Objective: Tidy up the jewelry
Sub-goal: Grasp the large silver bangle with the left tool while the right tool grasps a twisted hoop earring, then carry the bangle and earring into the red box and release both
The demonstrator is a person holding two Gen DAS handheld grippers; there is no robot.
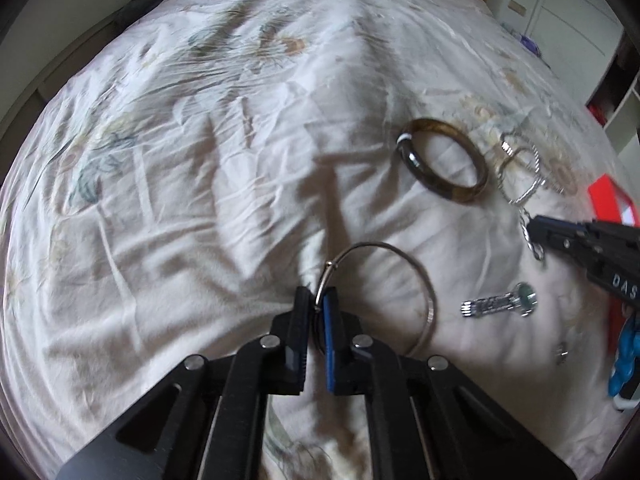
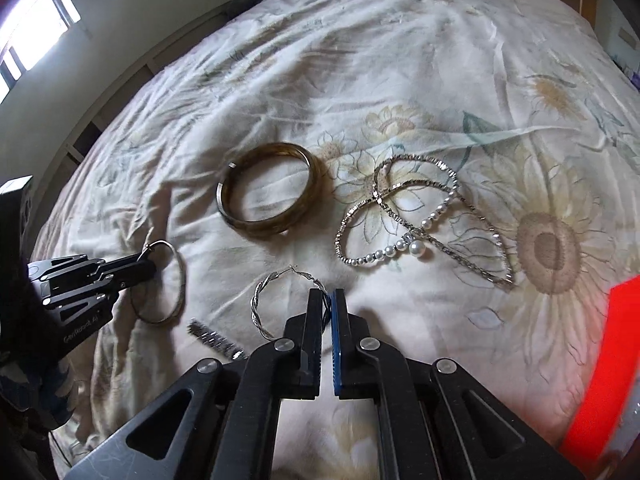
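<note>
My left gripper (image 1: 318, 300) is shut on the rim of a thin silver hoop bangle (image 1: 428, 292) that rests on the bedsheet; both also show at the left of the right wrist view, gripper (image 2: 146, 264), bangle (image 2: 180, 280). My right gripper (image 2: 329, 300) is shut on the edge of a twisted silver hoop earring (image 2: 256, 312). A brown bangle (image 2: 268, 196) lies beyond, also in the left wrist view (image 1: 444, 160). A tangle of silver chain and pearls (image 2: 416, 220) lies to its right. A small silver clip (image 1: 500, 302) lies between the grippers.
The floral bedsheet (image 2: 360, 80) covers the whole bed. A red box (image 2: 604, 360) stands at the right edge, also in the left wrist view (image 1: 608, 200). A small metal piece (image 1: 562, 352) lies near a blue object (image 1: 624, 360).
</note>
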